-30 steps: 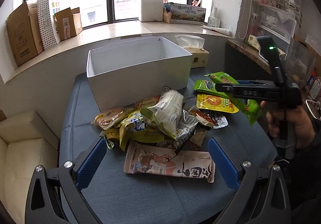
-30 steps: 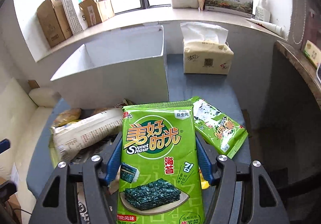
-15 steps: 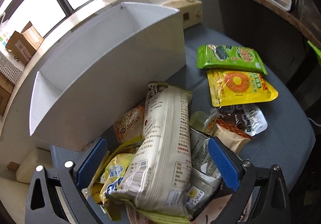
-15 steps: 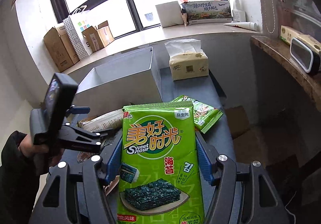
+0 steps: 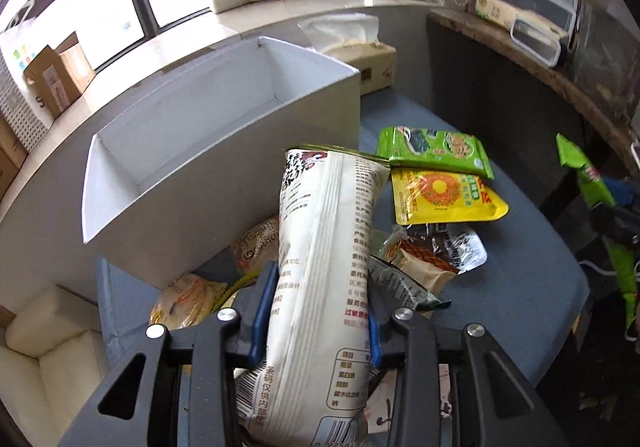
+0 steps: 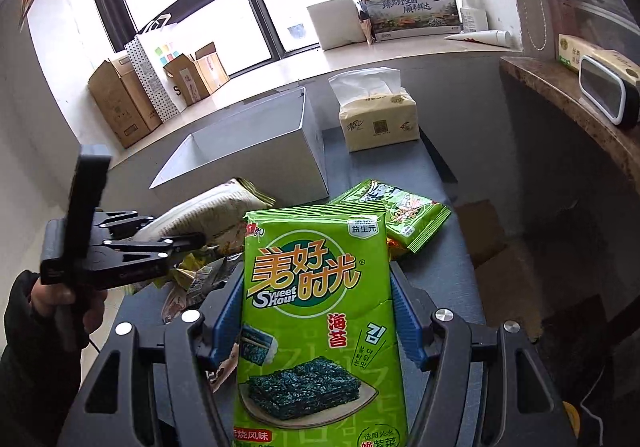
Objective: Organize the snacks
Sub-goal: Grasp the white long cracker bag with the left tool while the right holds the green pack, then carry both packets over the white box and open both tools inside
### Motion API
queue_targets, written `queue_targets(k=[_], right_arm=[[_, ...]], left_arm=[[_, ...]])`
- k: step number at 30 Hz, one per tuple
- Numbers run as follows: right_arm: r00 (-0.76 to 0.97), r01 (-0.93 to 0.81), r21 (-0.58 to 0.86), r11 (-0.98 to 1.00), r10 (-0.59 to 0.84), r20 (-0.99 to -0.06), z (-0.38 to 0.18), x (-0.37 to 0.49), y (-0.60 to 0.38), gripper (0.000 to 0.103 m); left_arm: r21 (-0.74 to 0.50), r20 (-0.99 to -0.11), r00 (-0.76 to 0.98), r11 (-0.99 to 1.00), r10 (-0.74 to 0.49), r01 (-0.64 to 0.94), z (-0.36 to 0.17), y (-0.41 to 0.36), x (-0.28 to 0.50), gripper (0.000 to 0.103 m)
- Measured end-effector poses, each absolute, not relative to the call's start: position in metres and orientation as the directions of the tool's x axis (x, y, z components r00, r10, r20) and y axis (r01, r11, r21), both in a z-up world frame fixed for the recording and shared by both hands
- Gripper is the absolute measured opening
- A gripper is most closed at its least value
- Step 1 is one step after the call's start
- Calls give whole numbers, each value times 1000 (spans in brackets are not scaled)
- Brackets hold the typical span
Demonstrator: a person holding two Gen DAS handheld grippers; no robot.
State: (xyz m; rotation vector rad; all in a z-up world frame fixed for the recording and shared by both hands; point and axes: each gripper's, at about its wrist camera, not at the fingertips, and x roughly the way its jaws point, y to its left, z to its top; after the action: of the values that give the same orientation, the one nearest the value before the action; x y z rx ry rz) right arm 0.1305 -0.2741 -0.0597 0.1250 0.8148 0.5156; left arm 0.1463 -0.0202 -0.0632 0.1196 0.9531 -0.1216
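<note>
My left gripper (image 5: 318,309) is shut on a long white snack bag (image 5: 324,267) with black print, which rises from the heap of small packets (image 5: 416,259) toward the white box (image 5: 224,151). In the right wrist view that same white snack bag (image 6: 208,213) sticks out of the left gripper (image 6: 188,241), held by a person's hand. My right gripper (image 6: 318,321) is shut on a big green seaweed bag (image 6: 316,311), upright between the blue pads. The white box (image 6: 256,155) stands behind, with no snacks visible in it.
A second green seaweed pack (image 5: 434,153) and a yellow pack (image 5: 444,197) lie on the blue table (image 5: 520,287) right of the box. A tissue pack (image 6: 378,123) stands behind it. Cardboard boxes (image 6: 128,103) line the windowsill, with a stone ledge (image 6: 560,103) at right.
My left gripper moved in over the heap and shut on the long white bag, tipping it up. My right gripper drew back and up with the green bag, then held still.
</note>
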Motion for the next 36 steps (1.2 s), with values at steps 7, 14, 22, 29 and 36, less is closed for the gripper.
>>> queue_targets(k=[7,14,22,29,36], right_arm=[[542,-453,328,829,549,-636,-48,149,-241,70],[541,-527,321,787,601,-588,-12,239,-166,70],[523,-524,298,798,578,-626,-11,363,-89,70],[517,-504,272,820,538,-665,-25,400,-71,103],[533,-546,275,791,581,-615,-17,374,-97,103]], left_arm=[[-135,-693,717,990,-75,-27,-6,28,122,41],[-250,-647,763,939,18,-234,25,86,187,41],[-289,-695,717,892,53,-347,-8,128,261,41],[-353,-690,724,877,-9,-326,-25,150,271,103],[-278,-652,757,919,34,-280,-9,141,245,103]])
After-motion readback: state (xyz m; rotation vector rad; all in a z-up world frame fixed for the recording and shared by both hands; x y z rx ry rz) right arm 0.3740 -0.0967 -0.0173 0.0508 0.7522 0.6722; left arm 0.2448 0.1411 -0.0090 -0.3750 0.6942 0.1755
